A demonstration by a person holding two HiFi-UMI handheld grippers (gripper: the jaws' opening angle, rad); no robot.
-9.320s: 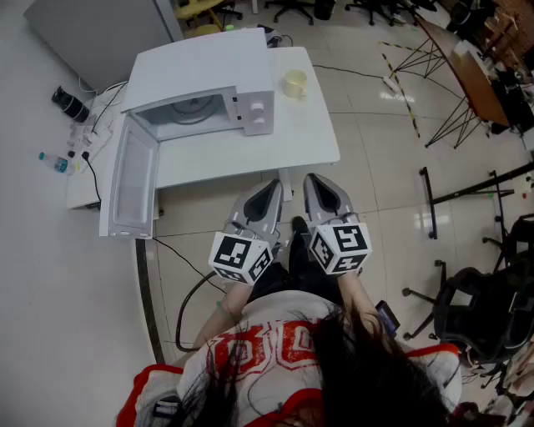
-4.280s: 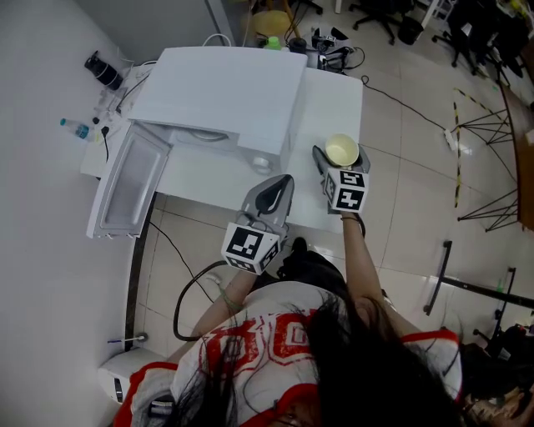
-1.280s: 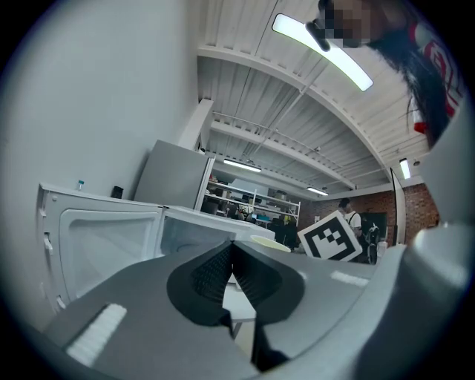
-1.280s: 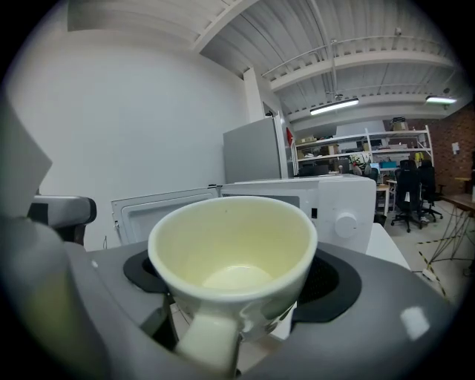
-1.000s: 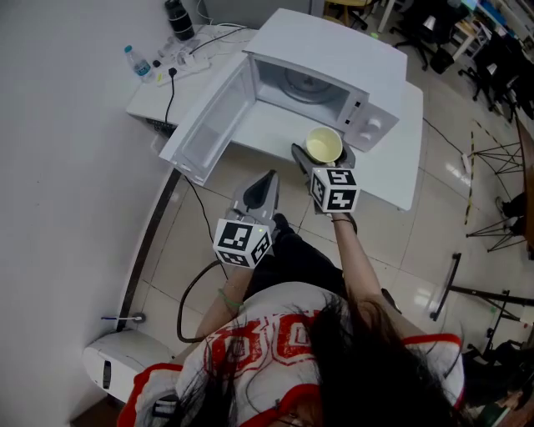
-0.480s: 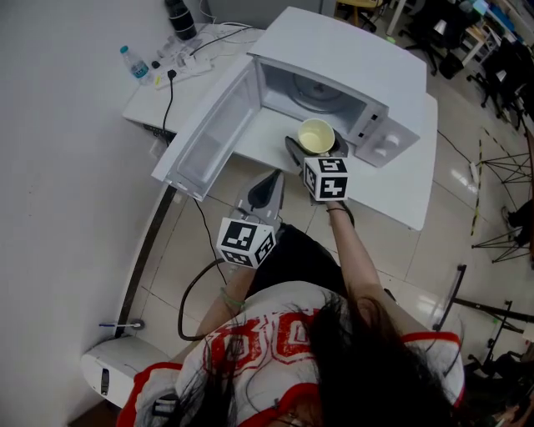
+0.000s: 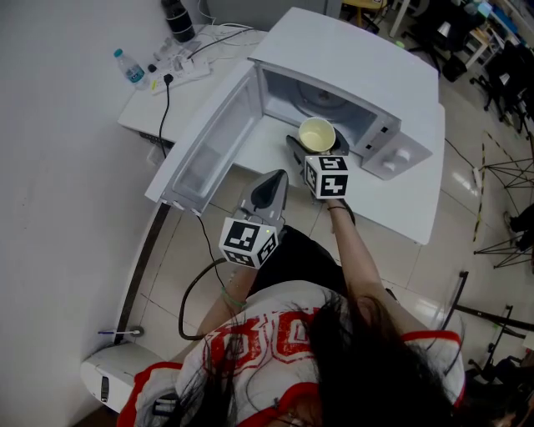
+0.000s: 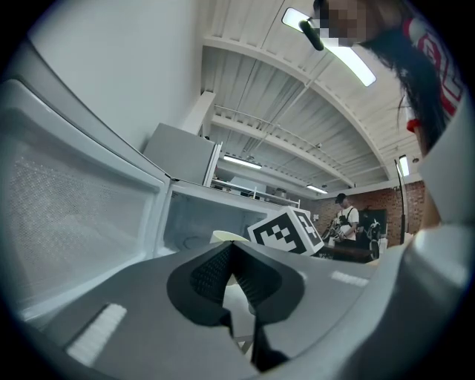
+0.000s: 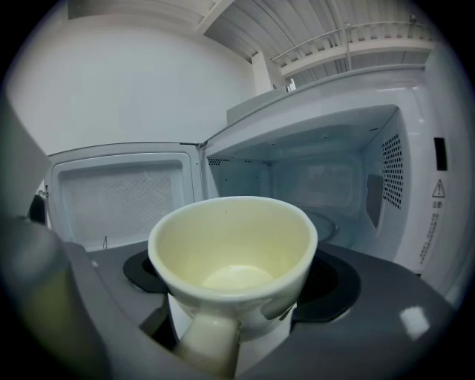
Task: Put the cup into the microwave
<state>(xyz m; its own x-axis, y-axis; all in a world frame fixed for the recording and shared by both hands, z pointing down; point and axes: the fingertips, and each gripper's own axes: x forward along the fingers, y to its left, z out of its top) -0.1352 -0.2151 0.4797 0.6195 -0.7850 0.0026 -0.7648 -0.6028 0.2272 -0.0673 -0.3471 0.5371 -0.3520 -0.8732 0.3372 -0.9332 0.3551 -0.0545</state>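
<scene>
A pale yellow cup [image 7: 316, 134] [image 9: 234, 267] is held upright and empty in my right gripper [image 7: 310, 150] [image 9: 237, 286], whose jaws are shut on its sides, handle toward the camera. It hangs just in front of the mouth of the white microwave [image 7: 359, 71] [image 9: 415, 193], whose door [image 7: 209, 142] [image 9: 119, 193] stands swung open to the left. The glass turntable [image 9: 334, 223] shows inside. My left gripper [image 7: 267, 188] [image 8: 231, 278] hangs lower and nearer me, jaws shut on nothing, pointing at the open door.
The microwave stands on a white table [image 7: 417, 200]. A second small table [image 7: 158, 100] at the back left carries a water bottle [image 7: 127, 65], a dark cylinder [image 7: 177, 18] and a power strip with cables. Office chairs and a metal frame stand to the right.
My right gripper has carried the cup a little closer to the microwave's opening. The left gripper has stayed about where it was.
</scene>
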